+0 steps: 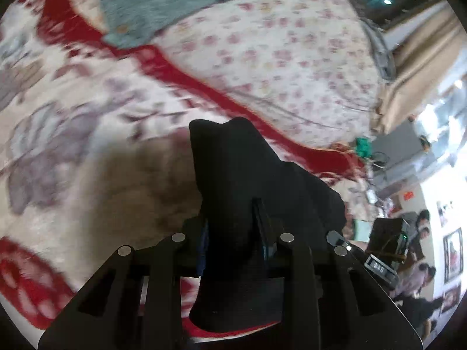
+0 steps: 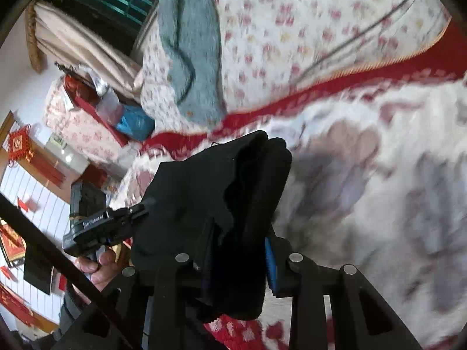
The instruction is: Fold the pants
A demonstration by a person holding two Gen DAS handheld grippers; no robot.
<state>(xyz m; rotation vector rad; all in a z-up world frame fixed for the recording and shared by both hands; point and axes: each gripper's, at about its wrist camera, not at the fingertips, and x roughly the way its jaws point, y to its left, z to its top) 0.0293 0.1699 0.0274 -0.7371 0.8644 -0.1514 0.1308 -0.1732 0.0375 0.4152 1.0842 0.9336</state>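
The black pants [image 1: 248, 180] are lifted above the bed, held between both grippers. My left gripper [image 1: 232, 230] is shut on a bunched edge of the pants, which hides its fingertips. In the right wrist view my right gripper [image 2: 236, 250] is shut on another bunch of the pants [image 2: 210, 186]; a blue finger pad [image 2: 271, 265] shows at its right side. The left gripper body [image 2: 96, 227] and the hand holding it appear to the left of the cloth. Both views are blurred by motion.
Below lies a white, red and grey patterned blanket [image 1: 87, 134] over a floral sheet [image 1: 277, 52]. A grey-green fluffy garment [image 1: 163, 3] lies at the far end; it also shows in the right wrist view [image 2: 192, 58]. Curtains [image 1: 423, 58] and room clutter lie beyond the bed edge.
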